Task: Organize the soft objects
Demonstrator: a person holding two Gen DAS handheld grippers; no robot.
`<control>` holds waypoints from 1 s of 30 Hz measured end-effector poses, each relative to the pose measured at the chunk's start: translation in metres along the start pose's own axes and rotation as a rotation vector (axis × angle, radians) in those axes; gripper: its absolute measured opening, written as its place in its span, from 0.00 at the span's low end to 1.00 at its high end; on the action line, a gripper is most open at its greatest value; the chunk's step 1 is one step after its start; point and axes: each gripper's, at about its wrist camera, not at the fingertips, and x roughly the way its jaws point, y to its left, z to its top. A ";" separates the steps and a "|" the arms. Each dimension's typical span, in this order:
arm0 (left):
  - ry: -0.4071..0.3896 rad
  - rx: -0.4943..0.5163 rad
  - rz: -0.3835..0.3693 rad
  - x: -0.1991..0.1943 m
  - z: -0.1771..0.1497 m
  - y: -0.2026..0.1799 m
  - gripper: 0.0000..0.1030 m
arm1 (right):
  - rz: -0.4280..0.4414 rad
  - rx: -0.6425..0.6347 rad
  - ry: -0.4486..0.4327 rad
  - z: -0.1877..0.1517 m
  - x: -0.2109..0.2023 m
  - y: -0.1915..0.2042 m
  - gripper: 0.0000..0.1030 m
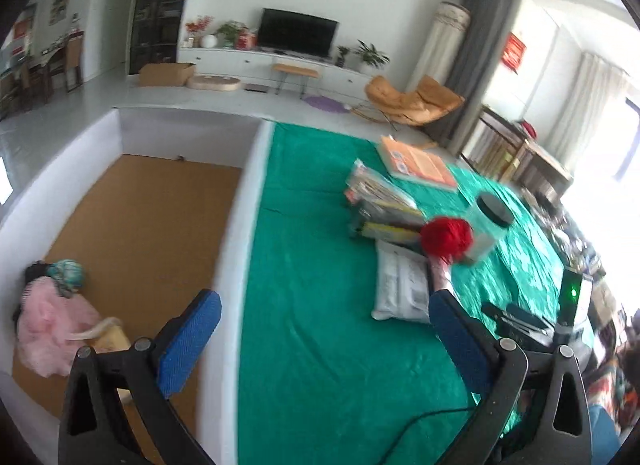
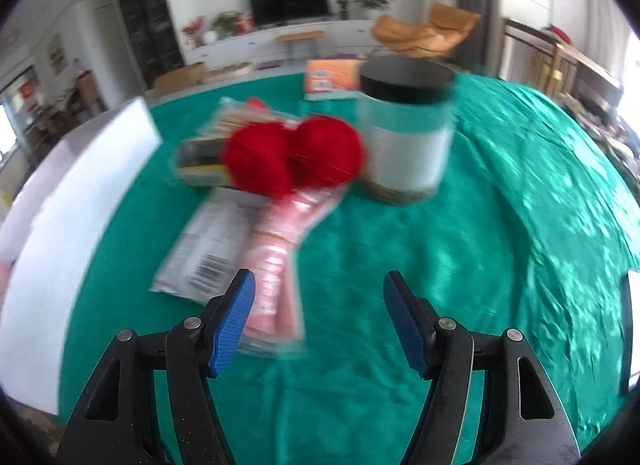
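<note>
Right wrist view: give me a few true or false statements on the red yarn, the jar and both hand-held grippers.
1. The right hand-held gripper is open and empty. True.
2. The red yarn lies inside the white box. False: it lies on the green cloth, left of the jar.
3. The jar has a black lid. True.
4. The left hand-held gripper grips the pink fabric. False: it is open; the fabric lies in the box.

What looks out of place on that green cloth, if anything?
Nothing is spilled or broken. The red yarn balls in their pink wrapper lie loose across the flat packets beside the upright jar, while other soft things already sit in the white box.
</note>
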 end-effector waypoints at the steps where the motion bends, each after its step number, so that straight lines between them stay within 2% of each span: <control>1: 0.031 0.042 -0.016 0.014 -0.007 -0.017 1.00 | -0.041 0.019 -0.005 -0.007 0.002 -0.013 0.68; 4: 0.094 0.127 -0.009 0.056 -0.029 -0.049 1.00 | -0.165 0.016 -0.038 -0.025 0.005 -0.032 0.68; 5: 0.110 0.139 0.004 0.068 -0.034 -0.054 1.00 | -0.181 0.036 -0.004 -0.027 0.008 -0.042 0.68; 6: 0.126 0.149 0.019 0.082 -0.038 -0.057 1.00 | -0.158 0.069 0.024 -0.025 0.013 -0.048 0.68; 7: 0.133 0.158 0.036 0.094 -0.040 -0.060 1.00 | -0.134 0.084 0.013 -0.024 0.013 -0.052 0.68; 9: 0.150 0.169 0.077 0.114 -0.043 -0.058 1.00 | -0.167 0.083 0.010 -0.024 0.012 -0.055 0.68; 13: 0.177 0.163 0.115 0.142 -0.046 -0.049 1.00 | -0.172 0.093 0.033 -0.023 0.018 -0.057 0.70; 16: 0.189 0.160 0.121 0.153 -0.050 -0.041 1.00 | -0.172 0.095 0.034 -0.025 0.016 -0.057 0.73; 20: 0.174 0.212 0.153 0.157 -0.054 -0.045 1.00 | -0.170 0.089 0.031 -0.027 0.021 -0.043 0.76; 30: 0.174 0.212 0.152 0.157 -0.054 -0.043 1.00 | -0.170 0.084 0.032 -0.025 0.023 -0.043 0.79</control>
